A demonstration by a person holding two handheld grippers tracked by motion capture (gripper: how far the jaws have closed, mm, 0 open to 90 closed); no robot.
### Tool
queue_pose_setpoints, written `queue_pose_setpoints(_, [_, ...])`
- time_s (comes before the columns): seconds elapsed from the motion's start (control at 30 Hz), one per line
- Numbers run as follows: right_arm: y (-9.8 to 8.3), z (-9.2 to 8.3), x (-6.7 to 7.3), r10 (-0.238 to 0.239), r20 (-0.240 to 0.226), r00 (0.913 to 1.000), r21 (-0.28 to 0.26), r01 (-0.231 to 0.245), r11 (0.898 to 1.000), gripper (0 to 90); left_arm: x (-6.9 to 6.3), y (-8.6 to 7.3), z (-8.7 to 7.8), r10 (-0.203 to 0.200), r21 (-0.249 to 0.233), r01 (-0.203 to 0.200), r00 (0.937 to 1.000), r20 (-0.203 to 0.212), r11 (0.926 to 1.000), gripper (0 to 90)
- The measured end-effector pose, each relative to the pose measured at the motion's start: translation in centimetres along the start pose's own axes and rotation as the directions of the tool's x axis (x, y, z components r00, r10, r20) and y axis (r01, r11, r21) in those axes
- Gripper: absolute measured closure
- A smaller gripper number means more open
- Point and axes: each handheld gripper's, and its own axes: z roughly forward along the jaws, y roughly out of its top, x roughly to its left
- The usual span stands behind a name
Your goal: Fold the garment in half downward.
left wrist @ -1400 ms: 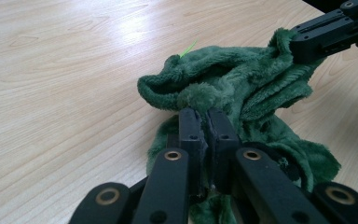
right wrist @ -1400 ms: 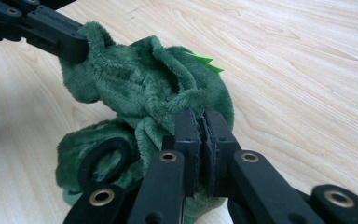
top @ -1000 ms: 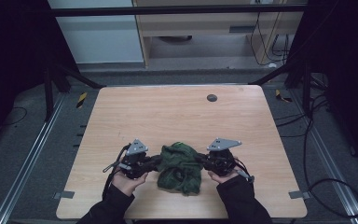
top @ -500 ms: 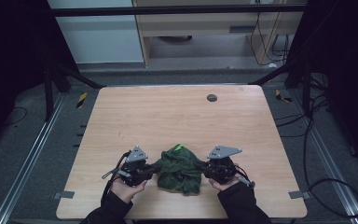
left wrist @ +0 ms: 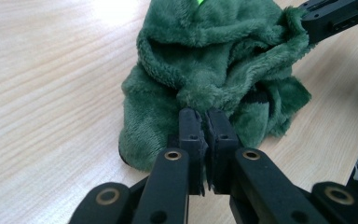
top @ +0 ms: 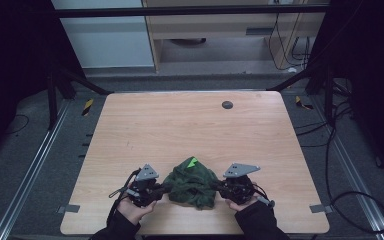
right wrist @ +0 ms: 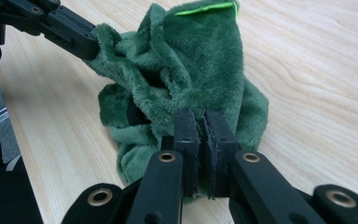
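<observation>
Both grippers are clamped on the same green plush cloth, one at each side of it. Seen from the high view, the left gripper pinches the cloth's left flank and the right gripper pinches its right flank, each held in a hand that enters over the near edge of the table. In the left gripper view, the left gripper has its two black jaws drawn nearly together on a bunched fold of the cloth, with only a thin slit between the pads; the other gripper's jaw tips bite the cloth's far corner at the upper right of that view. In the right gripper view, the right gripper is likewise pressed tight on a tuft of the cloth, and the opposite gripper grips the fabric at the upper left. The cloth sits crumpled in a heap on the wooden surface, close to the near edge and about midway between its left and right edges, with a bright green strip showing at its top. A small dark round disc lies well apart, near the far edge.
</observation>
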Motion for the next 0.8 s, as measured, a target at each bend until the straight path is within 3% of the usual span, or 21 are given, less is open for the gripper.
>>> queue_pose_setpoints(0.37, [-1.2,0.2,0.5,0.011,-0.02,0.9997,0.033,-0.011,0.999,84.2,-0.4,-0.7,0.9,0.008,0.043,-0.008,0.9999,0.012,0.999,86.8])
queue_pose_setpoints(0.8, [-2.0,1.0,0.4,0.022,-0.023,0.9995,0.07,-0.02,0.997,83.8,-0.7,-1.2,1.7,0.013,0.073,-0.013,0.9999,-0.002,0.9973,87.4])
